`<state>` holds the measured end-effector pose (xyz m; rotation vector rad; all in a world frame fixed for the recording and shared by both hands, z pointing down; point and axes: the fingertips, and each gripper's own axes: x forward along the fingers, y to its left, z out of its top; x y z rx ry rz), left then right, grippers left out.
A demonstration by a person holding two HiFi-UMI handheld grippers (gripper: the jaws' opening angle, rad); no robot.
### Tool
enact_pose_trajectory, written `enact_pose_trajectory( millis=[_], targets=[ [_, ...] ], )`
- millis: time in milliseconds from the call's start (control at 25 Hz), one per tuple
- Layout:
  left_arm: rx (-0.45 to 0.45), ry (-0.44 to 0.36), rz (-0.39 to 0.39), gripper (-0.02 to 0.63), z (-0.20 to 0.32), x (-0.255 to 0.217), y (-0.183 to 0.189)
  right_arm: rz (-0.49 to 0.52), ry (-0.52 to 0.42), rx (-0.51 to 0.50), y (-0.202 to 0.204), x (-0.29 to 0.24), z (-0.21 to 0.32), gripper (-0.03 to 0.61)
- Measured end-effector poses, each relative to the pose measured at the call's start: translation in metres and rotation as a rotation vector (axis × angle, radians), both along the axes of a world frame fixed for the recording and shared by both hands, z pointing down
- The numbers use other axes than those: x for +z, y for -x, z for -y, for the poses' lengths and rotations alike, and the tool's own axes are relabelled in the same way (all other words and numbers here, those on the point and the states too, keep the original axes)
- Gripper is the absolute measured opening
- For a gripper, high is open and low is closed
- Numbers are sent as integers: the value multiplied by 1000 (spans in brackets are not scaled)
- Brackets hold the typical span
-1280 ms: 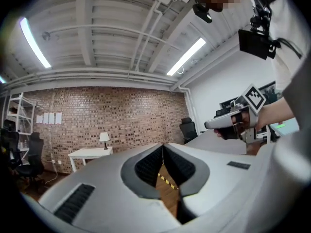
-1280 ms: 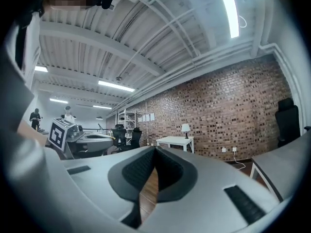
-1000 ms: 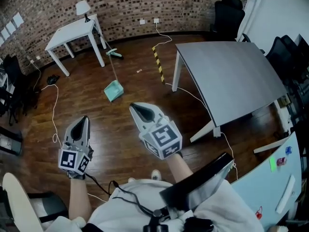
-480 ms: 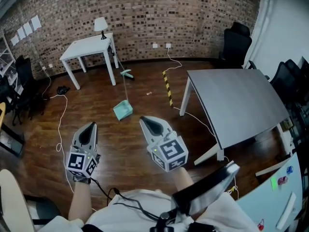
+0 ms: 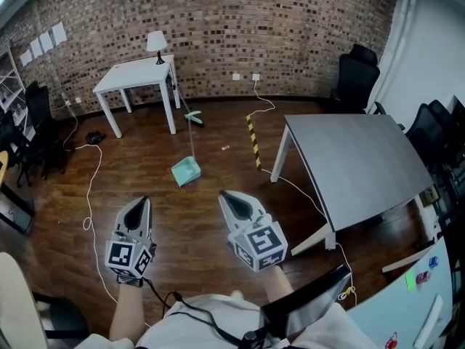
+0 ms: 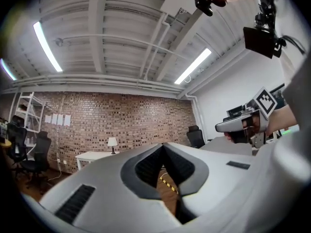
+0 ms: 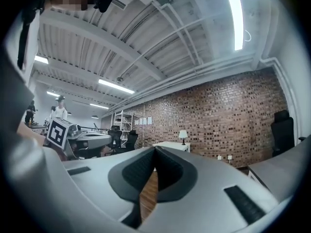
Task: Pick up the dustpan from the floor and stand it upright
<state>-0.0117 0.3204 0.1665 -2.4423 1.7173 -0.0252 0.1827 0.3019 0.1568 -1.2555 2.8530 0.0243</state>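
Observation:
A teal dustpan lies flat on the wooden floor in the head view, its long thin handle running back toward the white table. My left gripper and right gripper are held level in front of me, well short of the dustpan. Both are shut with nothing between the jaws. In the left gripper view the tips meet, and the right gripper shows at the right. In the right gripper view the tips also meet, and the dustpan is hidden behind the jaws.
A white table with a lamp stands by the brick wall. A large grey table fills the right. Black office chairs stand behind it. Cables trail over the floor at left, and a yellow-black strip lies near the grey table.
The view has tilted up and shifted, so the dustpan and tables now sit lower in the frame. Both grippers have moved forward a little and stay shut.

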Motion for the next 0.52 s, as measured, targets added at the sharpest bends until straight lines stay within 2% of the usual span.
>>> enact_pose_trajectory(
  millis=[520],
  targets=[
    [17,9,28,-5,-18,3,-4,20,-4,-8,13,-6,-13,-20]
  ],
)
